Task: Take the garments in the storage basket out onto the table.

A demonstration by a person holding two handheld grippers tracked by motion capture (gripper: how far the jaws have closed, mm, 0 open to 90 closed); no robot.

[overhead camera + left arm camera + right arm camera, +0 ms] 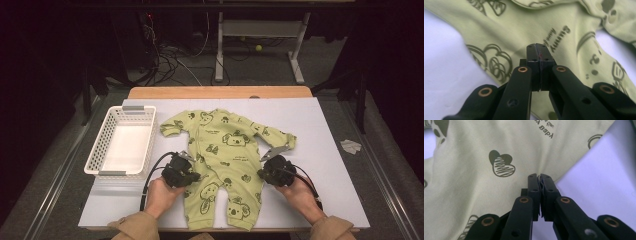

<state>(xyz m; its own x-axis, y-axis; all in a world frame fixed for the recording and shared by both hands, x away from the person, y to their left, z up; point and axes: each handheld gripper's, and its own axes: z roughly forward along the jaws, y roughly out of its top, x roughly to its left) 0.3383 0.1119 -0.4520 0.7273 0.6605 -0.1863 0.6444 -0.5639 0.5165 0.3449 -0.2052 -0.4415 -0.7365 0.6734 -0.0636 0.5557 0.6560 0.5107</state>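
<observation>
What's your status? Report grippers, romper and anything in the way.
Left gripper and right gripper shut at the romper's sides. Romper flat on table. Basket clear left.

romper (225, 165): waist edges hidden under grippers | small print blurred | sleeves cut off at frame bottom

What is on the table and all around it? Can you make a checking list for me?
Surface: white table, wooden strip along the far edge.
Job's things: green baby romper with koala prints, spread flat, legs toward the person.
Clutter: empty white basket left of the romper.
Grippers: left gripper shut at the romper's left side; right gripper shut at its right edge. Whether they pinch cloth is unclear.
Cables: black cable trails from the left gripper; tangled floor cables behind the table.
Surroundings: dark room, white desk frame, yellow ball on the floor.
</observation>
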